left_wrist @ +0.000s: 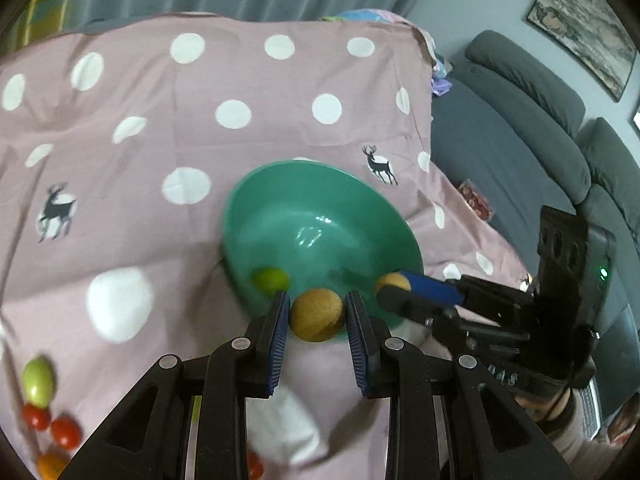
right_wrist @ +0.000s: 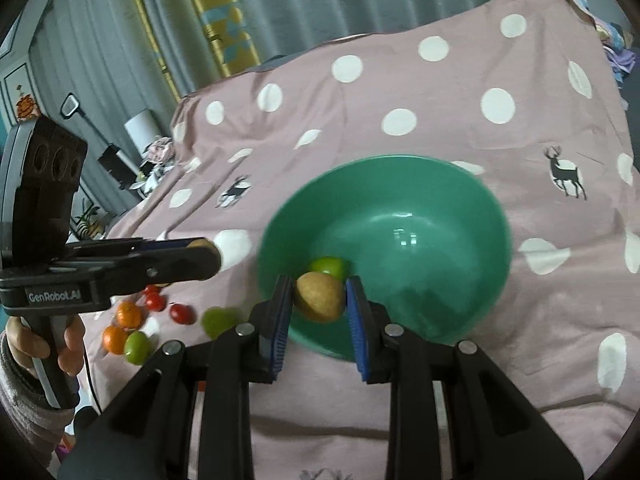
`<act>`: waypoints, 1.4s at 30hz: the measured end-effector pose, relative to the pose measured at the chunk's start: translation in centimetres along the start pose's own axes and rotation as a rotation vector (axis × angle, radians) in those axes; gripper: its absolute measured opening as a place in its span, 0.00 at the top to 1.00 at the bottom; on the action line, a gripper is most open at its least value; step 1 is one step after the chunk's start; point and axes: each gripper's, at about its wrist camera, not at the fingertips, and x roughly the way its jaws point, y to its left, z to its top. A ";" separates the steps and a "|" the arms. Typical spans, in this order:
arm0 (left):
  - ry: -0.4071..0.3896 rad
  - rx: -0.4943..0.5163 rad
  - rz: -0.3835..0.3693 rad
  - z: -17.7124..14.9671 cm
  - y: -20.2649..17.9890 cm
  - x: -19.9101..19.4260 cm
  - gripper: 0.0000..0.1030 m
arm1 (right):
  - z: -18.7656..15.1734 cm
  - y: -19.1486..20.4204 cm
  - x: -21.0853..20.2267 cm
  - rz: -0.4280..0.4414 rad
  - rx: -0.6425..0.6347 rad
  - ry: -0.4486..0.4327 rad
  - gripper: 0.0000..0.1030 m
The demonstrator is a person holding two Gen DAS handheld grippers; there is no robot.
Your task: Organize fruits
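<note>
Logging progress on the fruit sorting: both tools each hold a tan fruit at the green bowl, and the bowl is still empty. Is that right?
Not quite. The green bowl already holds one green fruit, as the right wrist view shows. The rest stands: the left tool and the right tool each hold a tan fruit at the bowl.

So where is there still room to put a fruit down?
Inside the green bowl, most of the bottom is bare beyond the one green fruit. The pink cloth behind the bowl is bare too. It is crowded at the loose fruit pile left of the bowl.
</note>
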 end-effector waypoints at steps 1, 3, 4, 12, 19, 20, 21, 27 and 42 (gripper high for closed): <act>0.009 0.005 0.003 0.4 -0.1 0.6 0.72 | -0.1 -0.2 0.0 -0.006 0.002 0.000 0.72; 0.032 0.015 0.015 0.8 -0.6 2.2 0.72 | 0.0 -0.9 0.3 -0.020 0.007 0.005 0.72; 0.044 0.019 0.019 0.9 -0.7 2.7 0.72 | 0.0 -1.2 0.5 -0.031 0.008 0.009 0.72; 0.080 -0.001 0.047 1.0 -0.3 5.4 0.72 | 0.0 -2.0 1.2 -0.081 -0.001 0.019 0.71; 0.046 -0.008 0.013 0.6 0.3 3.1 0.35 | -0.3 -2.1 0.2 -0.107 0.010 -0.007 0.58; 0.030 -0.012 0.017 0.6 0.4 2.3 0.27 | -0.4 -2.0 -0.1 -0.107 0.012 -0.012 0.57; 0.012 -0.015 0.030 0.5 0.7 1.2 0.23 | -0.5 -1.9 -0.5 -0.106 0.011 -0.019 0.56; -0.093 -0.071 0.076 -0.6 3.9 -5.6 0.22 | -0.9 -0.4 -2.6 -0.076 0.001 -0.047 0.50; -0.180 -0.358 0.257 -10.0 13.3 -15.7 0.22 | -4.0 6.2 -1.5 0.064 -0.091 0.060 0.50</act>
